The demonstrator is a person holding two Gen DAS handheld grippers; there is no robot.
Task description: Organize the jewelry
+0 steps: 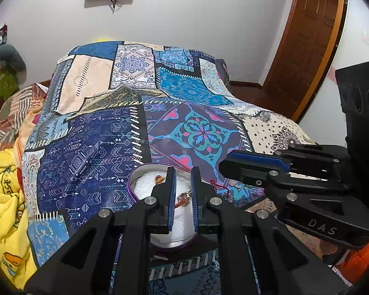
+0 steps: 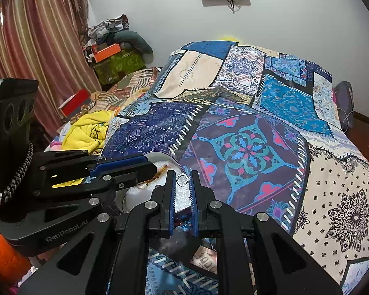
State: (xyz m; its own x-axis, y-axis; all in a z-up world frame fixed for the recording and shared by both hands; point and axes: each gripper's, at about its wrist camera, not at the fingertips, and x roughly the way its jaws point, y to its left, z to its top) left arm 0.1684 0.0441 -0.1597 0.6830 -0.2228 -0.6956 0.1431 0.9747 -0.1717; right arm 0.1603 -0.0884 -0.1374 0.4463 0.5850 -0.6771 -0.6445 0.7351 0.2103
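A round box with a purple rim and white foam lining lies on the patchwork bedspread. My left gripper hovers over it, and a small red and silver jewellery piece spans the narrow gap between its pads. An amber piece rests on the foam beside the left finger. My right gripper is shut just right of the box, with nothing clearly between its pads. A small silver loop lies past its tips. The left gripper reaches in from the left above an amber chain.
A red thread and small silver bits lie on the bedspread under the right gripper. A yellow blanket and piled clothes and boxes sit to the left. A wooden door stands at the right.
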